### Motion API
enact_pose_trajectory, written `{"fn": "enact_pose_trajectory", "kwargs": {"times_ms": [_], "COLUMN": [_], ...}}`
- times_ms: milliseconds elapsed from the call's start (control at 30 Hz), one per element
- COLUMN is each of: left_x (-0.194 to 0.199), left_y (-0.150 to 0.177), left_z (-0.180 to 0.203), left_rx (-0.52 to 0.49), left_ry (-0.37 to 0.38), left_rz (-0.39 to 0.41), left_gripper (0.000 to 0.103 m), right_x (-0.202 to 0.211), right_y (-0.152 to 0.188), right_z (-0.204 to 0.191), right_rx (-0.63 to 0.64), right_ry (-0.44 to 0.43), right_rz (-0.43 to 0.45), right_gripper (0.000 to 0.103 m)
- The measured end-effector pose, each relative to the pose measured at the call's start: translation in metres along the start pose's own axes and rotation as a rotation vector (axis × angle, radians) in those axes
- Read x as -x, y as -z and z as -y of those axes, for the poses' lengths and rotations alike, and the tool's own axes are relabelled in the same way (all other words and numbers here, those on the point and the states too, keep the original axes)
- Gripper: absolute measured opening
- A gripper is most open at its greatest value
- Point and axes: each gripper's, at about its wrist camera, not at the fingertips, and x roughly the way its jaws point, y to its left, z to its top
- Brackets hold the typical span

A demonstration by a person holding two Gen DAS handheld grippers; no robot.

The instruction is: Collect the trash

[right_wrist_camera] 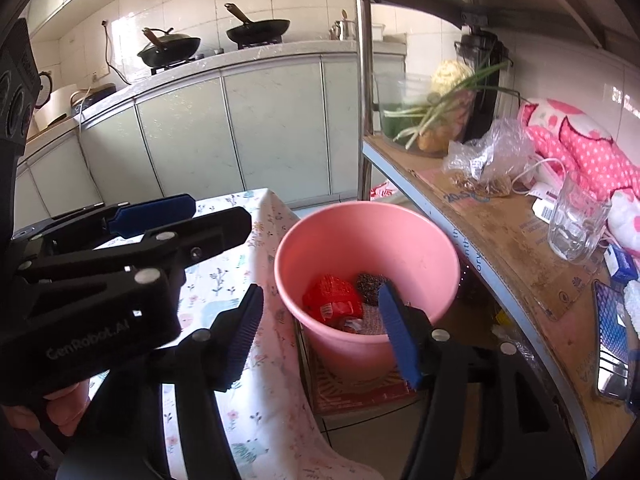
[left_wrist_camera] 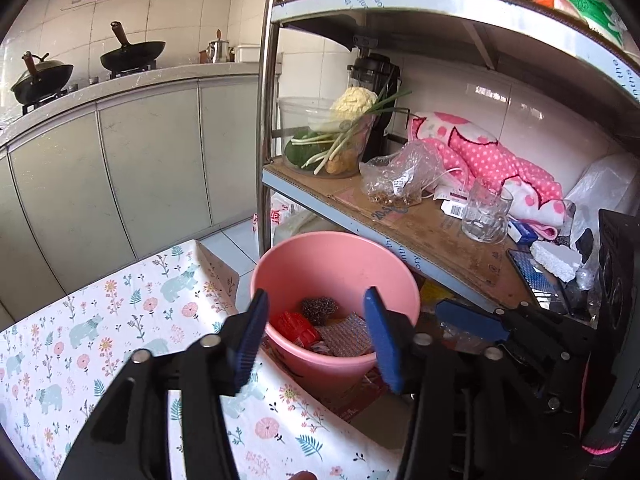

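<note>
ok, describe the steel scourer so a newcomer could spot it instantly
Find the metal shelf rack; the pink bucket stands on the floor beside it, next to the floral-cloth table. Inside, the steel scourer lies at the bottom: a dark grey wiry ball, unlike the red wrapper and flat checked cloth beside it.

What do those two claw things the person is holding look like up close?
Each is a black plastic linkage frame with silver rivets, ending in two flat blue ribbed fingers. The left gripper carries white "GenRobot.AI" lettering on its body. No cables or sleeves are visible.
</note>
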Motion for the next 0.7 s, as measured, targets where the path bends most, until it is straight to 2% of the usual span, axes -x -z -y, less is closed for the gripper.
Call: {"fn": "enact_pose_trajectory", "kwargs": {"times_ms": [333,400,467,700], "left_x": [0.035,0.041,0.046,0.058], "left_y": [0.015,0.019,0.023,0.039], "left_z": [-0.002,-0.003,-0.004,-0.011], "left_rx": [0.019,0.026,0.036,0.061], "left_ry": [-0.026,-0.032,-0.037,-0.052], "left_rz": [0.020,0.020,0.020,0.014], "left_gripper": [0.053,0.053,0.053,0.053], "right_x": [0.018,0.020,0.023,0.026], "right_y": [0.010,0.012,0.015,0.024], "right_z": [-0.015,-0.019,-0.022,-0.037], "right_rx": [0.003,0.007,0.012,0.026], "right_ry": [-0.002,0.001,0.011,0.015], "right_rz": [-0.008,-0.007,0.000,-0.004], "right_gripper": [0.061,0.062,0.068,0.068]}}
